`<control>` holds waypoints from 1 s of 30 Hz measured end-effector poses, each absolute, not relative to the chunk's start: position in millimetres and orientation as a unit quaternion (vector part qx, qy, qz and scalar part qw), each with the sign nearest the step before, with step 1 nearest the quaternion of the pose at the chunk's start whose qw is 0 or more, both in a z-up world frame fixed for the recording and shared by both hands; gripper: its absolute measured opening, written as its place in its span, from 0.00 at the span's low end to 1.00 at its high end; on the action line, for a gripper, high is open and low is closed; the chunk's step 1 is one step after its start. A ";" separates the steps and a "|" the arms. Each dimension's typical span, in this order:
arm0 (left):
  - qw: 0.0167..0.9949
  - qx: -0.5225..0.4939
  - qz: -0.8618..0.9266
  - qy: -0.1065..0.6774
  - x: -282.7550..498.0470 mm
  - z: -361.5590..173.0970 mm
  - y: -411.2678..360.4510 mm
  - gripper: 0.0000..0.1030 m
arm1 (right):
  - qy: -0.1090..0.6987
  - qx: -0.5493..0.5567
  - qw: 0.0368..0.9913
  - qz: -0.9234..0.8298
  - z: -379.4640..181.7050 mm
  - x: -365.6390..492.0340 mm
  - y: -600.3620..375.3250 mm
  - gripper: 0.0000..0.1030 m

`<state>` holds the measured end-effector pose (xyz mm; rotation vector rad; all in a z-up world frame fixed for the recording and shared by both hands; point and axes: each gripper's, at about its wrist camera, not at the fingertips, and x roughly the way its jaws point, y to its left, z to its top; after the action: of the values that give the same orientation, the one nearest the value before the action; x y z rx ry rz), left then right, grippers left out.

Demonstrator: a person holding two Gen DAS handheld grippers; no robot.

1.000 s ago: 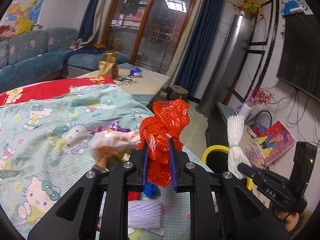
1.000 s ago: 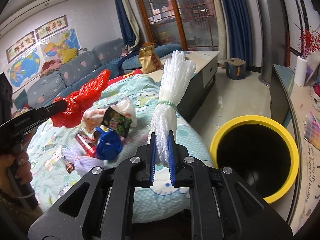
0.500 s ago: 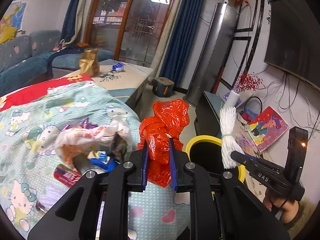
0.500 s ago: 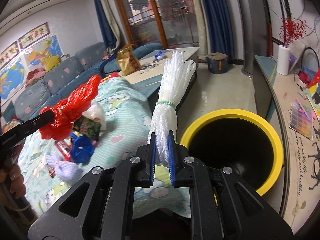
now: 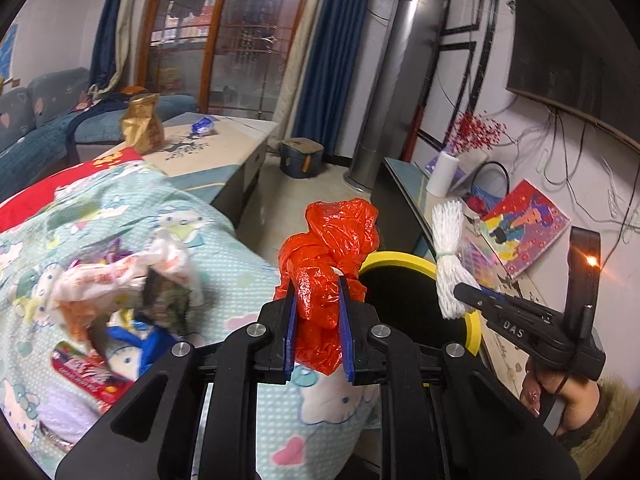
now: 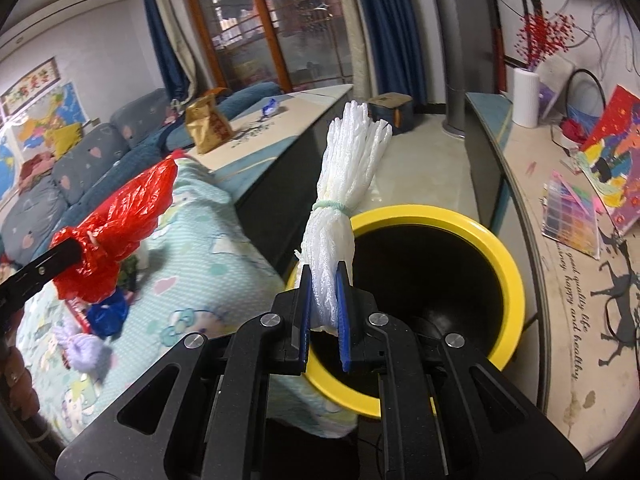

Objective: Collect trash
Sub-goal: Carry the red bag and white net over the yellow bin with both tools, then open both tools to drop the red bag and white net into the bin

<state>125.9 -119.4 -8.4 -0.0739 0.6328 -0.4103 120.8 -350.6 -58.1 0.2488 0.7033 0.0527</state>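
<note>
Gripping hard on both sides, we have trash in each tool. Our left gripper (image 5: 317, 320) is clamped on a crumpled red plastic bag (image 5: 330, 256), the blue pads pressed into its lower half while the knotted top sticks up above the fingers. From the right wrist view that same red bag (image 6: 116, 236) sits at the end of the left tool, which reaches in from the left edge, level and pointing toward the bin, over the Hello Kitty blanket (image 6: 200, 264).

Our right gripper (image 6: 323, 320) is closed on a white foam net bundle (image 6: 344, 200), tied at the waist with a pale green band. The bundle stands nearly upright between the pads, leaning a touch to the right, and its held end is right at the near rim of the yellow-rimmed bin (image 6: 516, 280). In the left wrist view the right tool comes in from the right, angled up and leftward, with the white bundle (image 5: 450, 256) over the far right part of the bin's rim (image 5: 394, 258), and a hand (image 5: 560, 396) wrapped around the handle low at the right edge.

More trash lies on the blanket (image 5: 224, 264): a white and orange wrapper (image 5: 116, 276), a dark snack packet (image 5: 166, 300), a blue bag (image 5: 140, 340) and a red packet (image 5: 86, 372), all close together. A gold paper bag (image 5: 142, 128) stands on the low table (image 5: 224, 152) farther back.
</note>
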 end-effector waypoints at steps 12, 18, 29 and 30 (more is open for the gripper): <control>0.909 0.010 -0.249 0.335 143.6 -35.1 -179.4 0.17 | 0.381 0.136 0.914 -0.015 -83.0 128.8 -386.8 0.08; 0.900 0.030 -0.263 0.347 154.4 -50.4 -203.3 0.17 | 0.396 0.142 0.907 -0.024 -92.3 133.0 -397.1 0.08; 0.883 0.034 -0.287 0.369 183.7 -79.0 -237.5 0.57 | 0.413 0.156 0.896 -0.050 -105.5 134.7 -415.9 0.44; 0.884 0.032 -0.289 0.367 186.0 -80.2 -238.8 0.68 | 0.413 0.158 0.895 -0.055 -106.2 134.3 -417.2 0.45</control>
<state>186.0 -238.8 -80.2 0.0667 0.7649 -0.6008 134.3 -417.2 -106.2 0.3275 0.8553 -0.1142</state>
